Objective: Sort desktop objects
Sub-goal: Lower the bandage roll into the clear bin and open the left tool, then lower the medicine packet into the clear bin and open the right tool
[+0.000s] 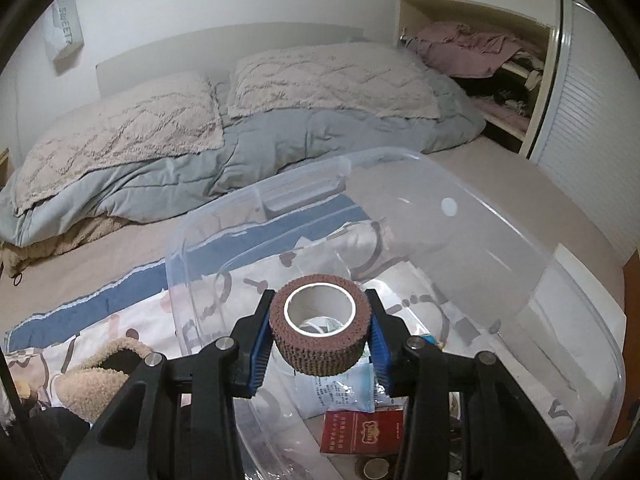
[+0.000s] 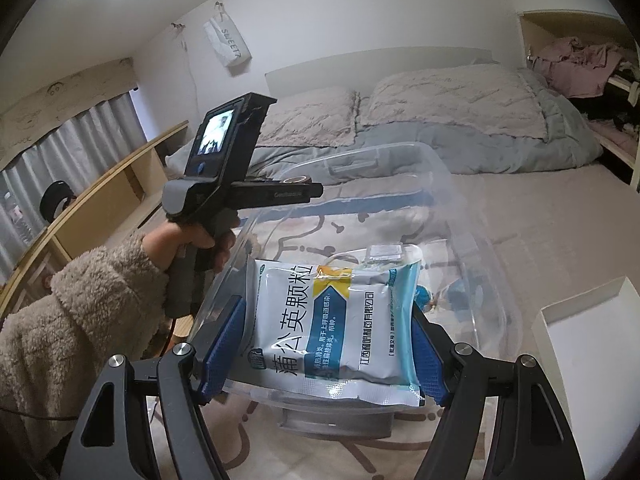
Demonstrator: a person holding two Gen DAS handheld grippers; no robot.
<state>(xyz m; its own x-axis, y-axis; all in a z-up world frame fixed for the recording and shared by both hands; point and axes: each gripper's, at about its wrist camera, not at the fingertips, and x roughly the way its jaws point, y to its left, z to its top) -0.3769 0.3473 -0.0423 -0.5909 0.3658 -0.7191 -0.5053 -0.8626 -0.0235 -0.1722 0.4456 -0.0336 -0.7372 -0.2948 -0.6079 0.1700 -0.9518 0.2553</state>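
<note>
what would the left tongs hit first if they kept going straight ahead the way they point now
Probably the far wall of the clear plastic bin. The left tongs, shut on the brown bandage roll, sit over the bin and aim across it; beyond lies the bed. Depth through the clear plastic is hard to judge.

The clear plastic bin (image 1: 460, 216) on the bed (image 1: 500, 184) stands open-topped, its walls ringing the way in from every side. A red box (image 1: 362, 432) and loose packets crowd its floor. The left hand-held gripper (image 1: 320, 330) and its brown tape roll (image 1: 318, 326) hang over the bin's near-left rim, while the right hand-held gripper (image 2: 328, 328) with a medicine sachet (image 2: 340, 320) blocks the near edge.
</note>
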